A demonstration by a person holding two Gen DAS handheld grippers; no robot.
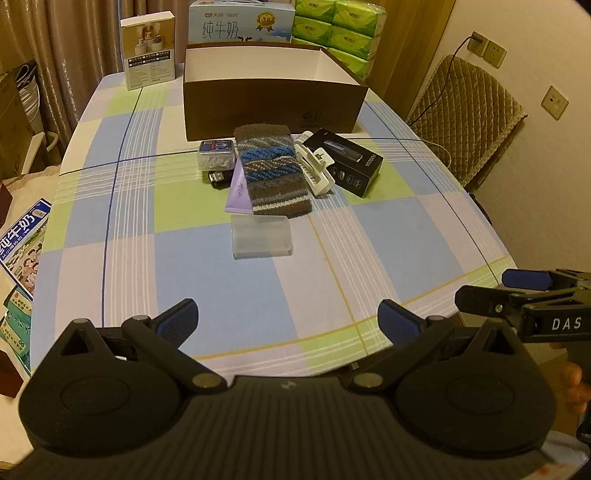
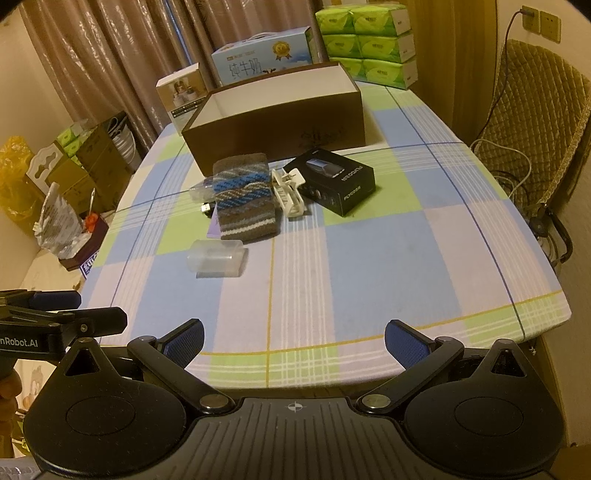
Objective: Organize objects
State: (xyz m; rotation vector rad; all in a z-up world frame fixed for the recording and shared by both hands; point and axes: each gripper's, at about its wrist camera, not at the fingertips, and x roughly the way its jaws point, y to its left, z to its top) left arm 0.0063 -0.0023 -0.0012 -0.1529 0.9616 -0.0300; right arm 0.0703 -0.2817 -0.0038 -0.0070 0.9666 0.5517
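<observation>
An open brown box [image 1: 273, 107] [image 2: 280, 125] with a white inside stands at the far middle of the checked table. In front of it lie a striped knitted pouch [image 1: 275, 173] [image 2: 245, 195], a white clip [image 1: 317, 168] [image 2: 290, 194], a black product box [image 1: 349, 162] [image 2: 334, 181], a small tin [image 1: 217, 153], a black USB stick [image 1: 220, 178], a purple sachet [image 1: 238, 192] and a clear plastic case [image 1: 261, 236] [image 2: 218, 256]. My left gripper [image 1: 288, 321] and right gripper [image 2: 293, 341] hover open and empty over the table's near edge, well short of the objects.
A milk carton [image 1: 240, 22] [image 2: 260, 61], a small white product box [image 1: 149, 48] [image 2: 181, 92] and green tissue packs [image 1: 340, 29] [image 2: 373, 40] stand behind the brown box. A quilted chair [image 1: 465, 110] [image 2: 532, 129] stands at the right. Boxes and bags crowd the floor on the left.
</observation>
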